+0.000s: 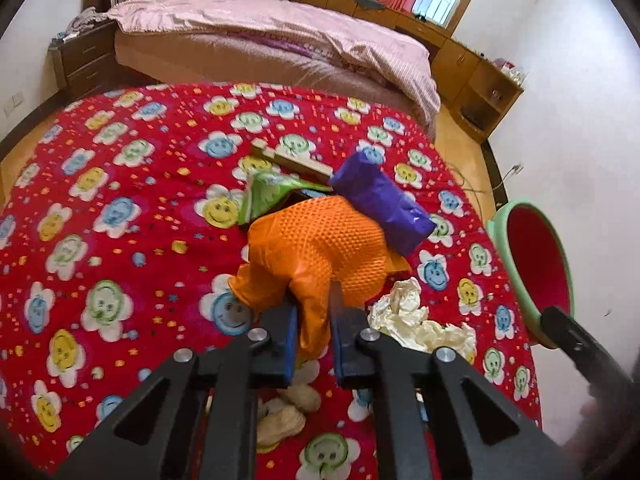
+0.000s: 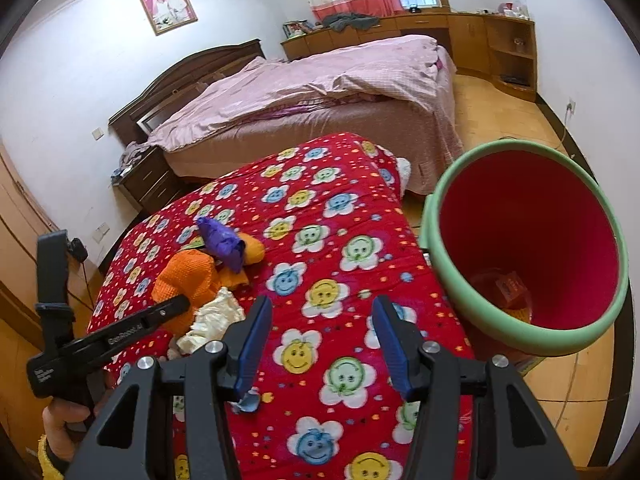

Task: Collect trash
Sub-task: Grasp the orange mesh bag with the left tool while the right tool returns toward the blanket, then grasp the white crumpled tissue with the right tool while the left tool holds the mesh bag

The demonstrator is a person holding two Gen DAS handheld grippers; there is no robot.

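An orange textured glove [image 1: 316, 240] lies in the trash pile on the red flowered quilt [image 1: 120, 160]. My left gripper [image 1: 314, 308] is shut on the glove's cuff end, and the right wrist view shows it [image 2: 176, 304] reaching into the glove [image 2: 188, 276]. A purple packet [image 1: 380, 200] rests on the glove, with a green wrapper [image 1: 268, 192] beside it. Crumpled white paper [image 1: 408, 316] lies just right of my left gripper. My right gripper [image 2: 324, 320] stands open over bare quilt, with nothing between its fingers. The red bin with a green rim [image 2: 434, 216] is to its right.
A flat cardboard piece [image 1: 296, 158] lies behind the pile, and beige scraps [image 1: 288, 416] lie under my left gripper. A small blue scrap [image 2: 248, 402] lies by my right gripper's left finger. A red box [image 2: 512, 286] sits in the bin. A pink-covered bed [image 1: 280, 28] stands beyond.
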